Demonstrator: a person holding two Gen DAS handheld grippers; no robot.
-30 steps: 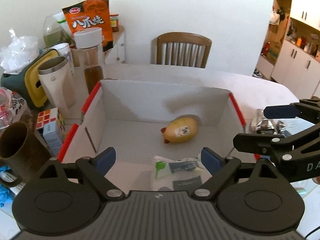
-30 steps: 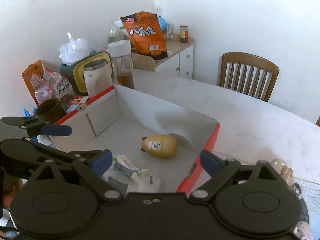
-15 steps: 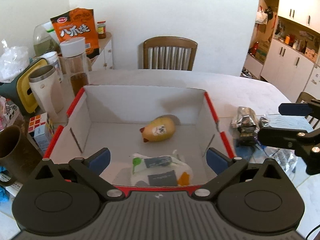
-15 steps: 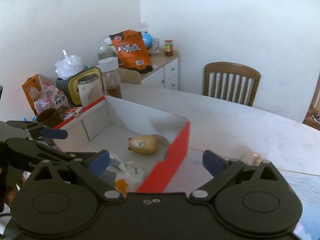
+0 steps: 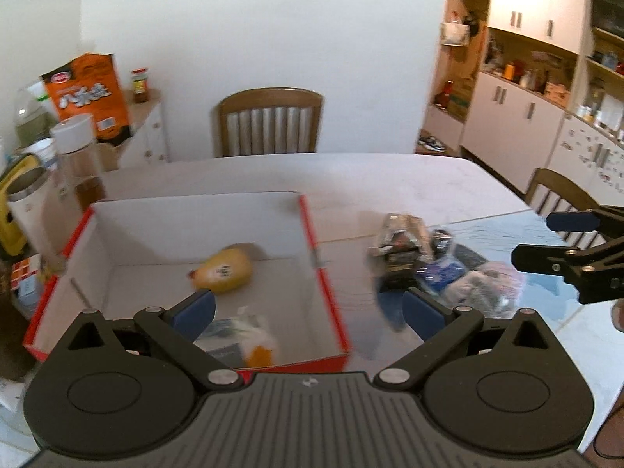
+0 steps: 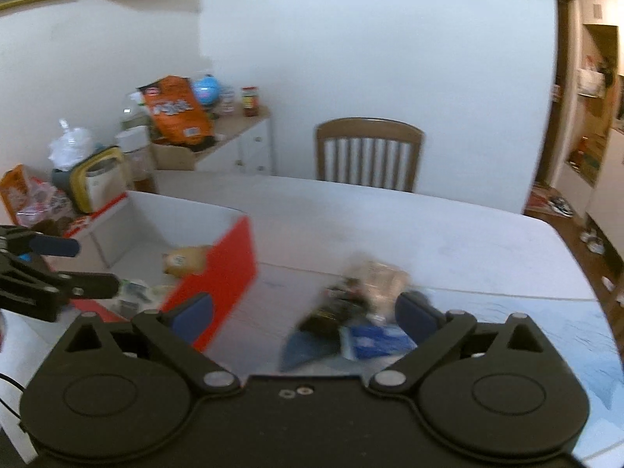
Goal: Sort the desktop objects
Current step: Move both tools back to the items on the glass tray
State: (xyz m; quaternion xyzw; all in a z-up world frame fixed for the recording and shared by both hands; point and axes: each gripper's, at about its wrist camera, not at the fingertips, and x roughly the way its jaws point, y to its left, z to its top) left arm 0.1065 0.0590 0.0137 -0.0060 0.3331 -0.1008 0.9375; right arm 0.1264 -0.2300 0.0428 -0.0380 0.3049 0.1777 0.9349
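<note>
White table (image 5: 390, 179) carries a red-edged box (image 5: 312, 241) near its left edge, yellow toy (image 5: 224, 269) inside; left gripper (image 5: 308, 308) spread, empty. Right wrist view: packet pile (image 6: 358, 312) lies beside the box's right wall; right gripper (image 6: 304, 312) spread, empty.

A wooden chair (image 5: 270, 121) stands behind the counter (image 5: 390, 179). Left of the chair, an orange snack bag (image 5: 87, 95) and a jar (image 5: 139, 85) sit on a white cabinet (image 6: 241, 148).

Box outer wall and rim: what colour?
Red; the box is white inside. Clearest in the right wrist view.
</note>
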